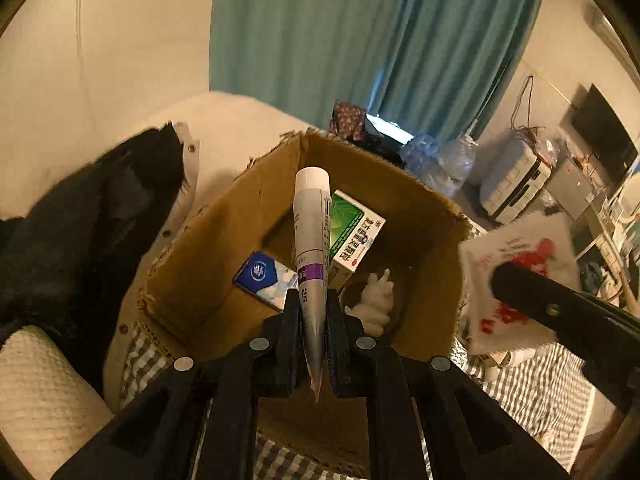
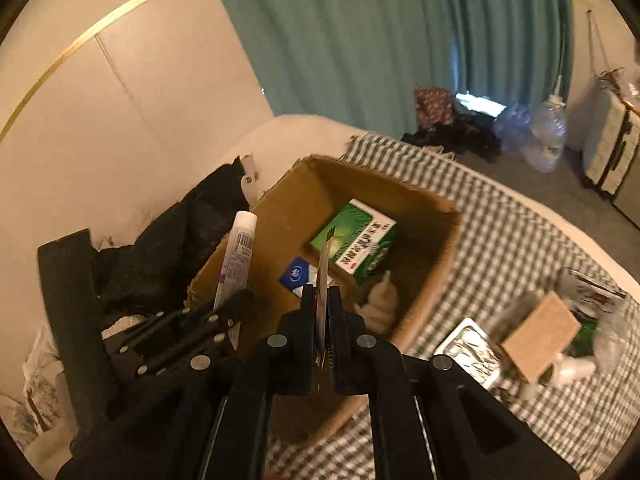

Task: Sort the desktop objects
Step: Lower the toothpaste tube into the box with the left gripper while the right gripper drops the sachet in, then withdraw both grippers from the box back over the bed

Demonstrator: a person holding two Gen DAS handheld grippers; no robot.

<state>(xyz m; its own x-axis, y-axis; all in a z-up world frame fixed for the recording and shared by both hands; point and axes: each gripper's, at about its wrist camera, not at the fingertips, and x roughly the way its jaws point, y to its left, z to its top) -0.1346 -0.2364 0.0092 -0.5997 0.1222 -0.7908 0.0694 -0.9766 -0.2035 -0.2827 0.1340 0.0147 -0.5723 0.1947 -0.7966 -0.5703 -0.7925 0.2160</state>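
Both hands are loaded right now. My left gripper (image 1: 314, 304) is clamped on a white tube (image 1: 312, 240) with a purple band — the cap end sticks up toward the middle of the left wrist frame and the flat crimped tail pokes down behind the fingers. In the right wrist view the same tube (image 2: 236, 268) shows at center-left, held by the left gripper (image 2: 234, 308), near the left wall of the box.

My right gripper (image 2: 322, 304) is pinched tight on a thin flat packet (image 2: 323, 276), seen edge-on in its own camera. From the left wrist view the packet (image 1: 516, 272) looks white with red print, at the right edge of the frame, blurred, with the right gripper (image 1: 516, 280) across it.

Dead center in both frames is the open cardboard box (image 1: 224, 248), sitting on a green-and-white checked cloth (image 2: 500, 232). Already inside: a green medicine carton (image 1: 352, 236) leaning on the far side, a blue-and-white pack (image 1: 264, 276) at lower left of the box floor, and a small white figurine (image 1: 378, 304) at lower right.

At lower right of the right wrist frame, still on the cloth — a silver foil pack (image 2: 470, 348) and a small brown box (image 2: 540, 336), both blurry.
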